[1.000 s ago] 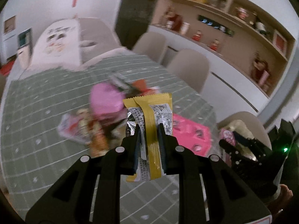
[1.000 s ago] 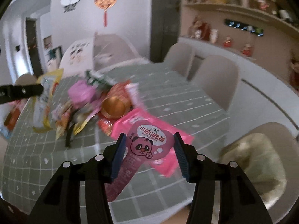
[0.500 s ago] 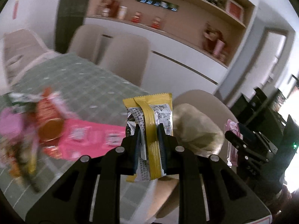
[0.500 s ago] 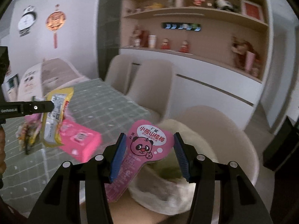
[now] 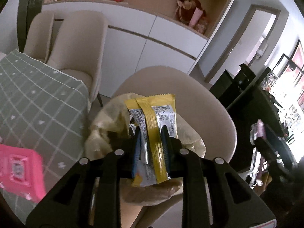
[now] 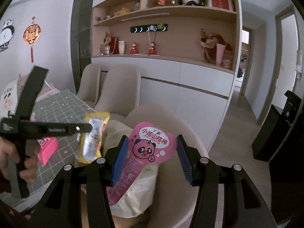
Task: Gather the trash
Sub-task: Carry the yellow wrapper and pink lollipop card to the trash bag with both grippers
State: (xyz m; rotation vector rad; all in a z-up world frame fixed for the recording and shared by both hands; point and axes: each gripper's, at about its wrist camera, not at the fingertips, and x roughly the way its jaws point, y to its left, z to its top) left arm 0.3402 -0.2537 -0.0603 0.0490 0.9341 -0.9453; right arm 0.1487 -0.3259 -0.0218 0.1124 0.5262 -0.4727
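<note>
Your left claw (image 5: pixel 151 148) has the yellow snack wrapper (image 5: pixel 157 125) between its pads, and its jaws are opening; the wrapper stands upright over the mouth of the cream trash bag (image 5: pixel 106 133). That bag sits on the seat of the beige chair (image 5: pixel 214 114), just past the corner of the green checked desk (image 5: pixel 36 102). Your right claw (image 6: pixel 151 158) is clamped on the pink panda-printed packet (image 6: pixel 150 148), held above the same bag. A pink box (image 5: pixel 19 169) lies near the desk's edge.
</note>
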